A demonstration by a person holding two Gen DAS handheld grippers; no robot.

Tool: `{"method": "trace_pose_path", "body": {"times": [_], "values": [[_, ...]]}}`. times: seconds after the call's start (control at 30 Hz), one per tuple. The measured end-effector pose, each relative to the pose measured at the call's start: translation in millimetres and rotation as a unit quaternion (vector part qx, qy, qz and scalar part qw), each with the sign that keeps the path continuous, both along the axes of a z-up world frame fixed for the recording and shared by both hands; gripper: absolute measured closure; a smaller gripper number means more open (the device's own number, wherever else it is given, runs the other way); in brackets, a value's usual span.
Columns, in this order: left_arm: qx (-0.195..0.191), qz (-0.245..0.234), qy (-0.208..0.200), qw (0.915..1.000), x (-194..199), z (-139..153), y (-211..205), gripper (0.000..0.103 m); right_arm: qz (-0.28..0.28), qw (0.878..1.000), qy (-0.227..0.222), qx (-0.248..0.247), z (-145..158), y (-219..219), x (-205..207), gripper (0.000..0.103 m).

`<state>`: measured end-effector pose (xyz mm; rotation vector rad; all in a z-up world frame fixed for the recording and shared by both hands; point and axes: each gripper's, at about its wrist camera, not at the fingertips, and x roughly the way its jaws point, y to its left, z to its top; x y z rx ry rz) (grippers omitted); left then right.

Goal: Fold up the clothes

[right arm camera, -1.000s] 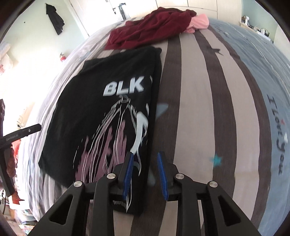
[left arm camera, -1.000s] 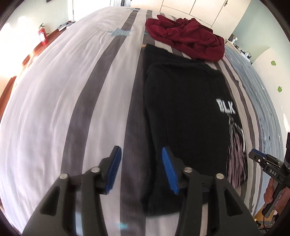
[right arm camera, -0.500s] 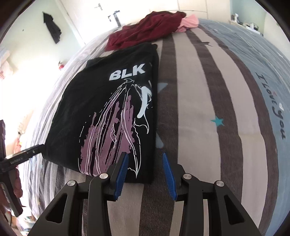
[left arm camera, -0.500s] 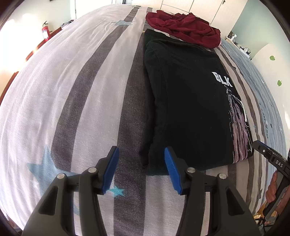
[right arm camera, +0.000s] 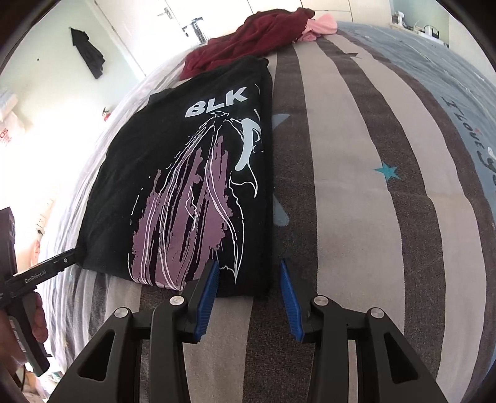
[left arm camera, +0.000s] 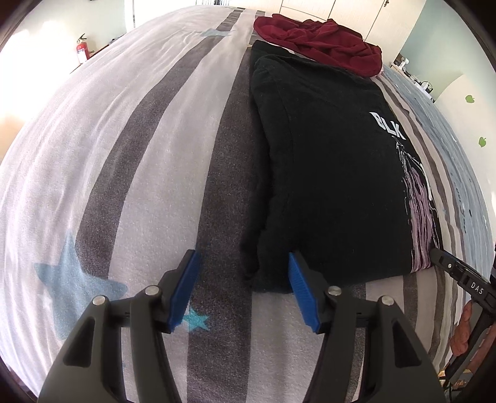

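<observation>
A black T-shirt [left arm camera: 325, 170] with a "BLK" print lies flat on the striped bed [left arm camera: 124, 155], its sides folded in to form a long rectangle. My left gripper [left arm camera: 243, 257] hovers at its near left corner. Its jaws are opening, and the corner lies between the blue pads untouched. In the right wrist view the T-shirt [right arm camera: 173, 173] shows its purple and white graphic. My right gripper [right arm camera: 248, 265] stands open astride the near right corner, and its pads do not press the cloth. Each gripper shows at the edge of the other's view.
A crumpled dark red garment [left arm camera: 322, 43] lies at the far end of the bed [right arm camera: 372, 155], with a pink one [right arm camera: 321, 26] beside it. A fire extinguisher [left arm camera: 81, 51] stands by the left wall. A dark garment [right arm camera: 88, 52] hangs on the wall.
Both grippers have drawn back along the shirt to its near hem and sunk toward the bed. Both pairs of jaws stand wider than before.
</observation>
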<state>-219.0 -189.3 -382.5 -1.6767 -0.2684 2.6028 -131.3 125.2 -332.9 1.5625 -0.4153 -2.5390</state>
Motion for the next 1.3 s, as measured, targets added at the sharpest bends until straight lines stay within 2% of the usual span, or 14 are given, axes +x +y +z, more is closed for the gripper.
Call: {"method": "trace_pose_path", "body": {"times": [0.1,0.2,0.4,0.73,1.07,1.3], "values": [[-0.076,-0.023,0.018,0.9967,0.4,16.1,18.3,0.046,0.008,1.0,0.011,0.011,10.2,-3.9,2.4,0.066],[-0.095,-0.031,0.034,0.9944,-1.1,27.2,27.5,0.046,0.009,1.0,0.011,0.023,13.3,-7.8,5.2,0.066],[-0.083,-0.009,0.031,0.996,-5.0,32.0,28.8,0.046,-0.012,1.0,0.011,0.022,14.5,-4.3,5.0,0.066],[-0.081,-0.012,0.045,0.9957,3.8,35.6,28.5,0.046,-0.016,0.999,0.018,0.021,17.3,-2.2,-6.9,0.066],[-0.053,0.003,0.012,0.9985,16.7,3.4,26.5,0.046,-0.03,0.999,-0.003,0.015,1.1,-9.3,5.1,0.066],[-0.014,0.016,0.01,0.9997,14.4,-0.6,16.9,0.046,-0.035,0.999,-0.009,0.006,-1.1,-9.2,2.2,0.066]]}}
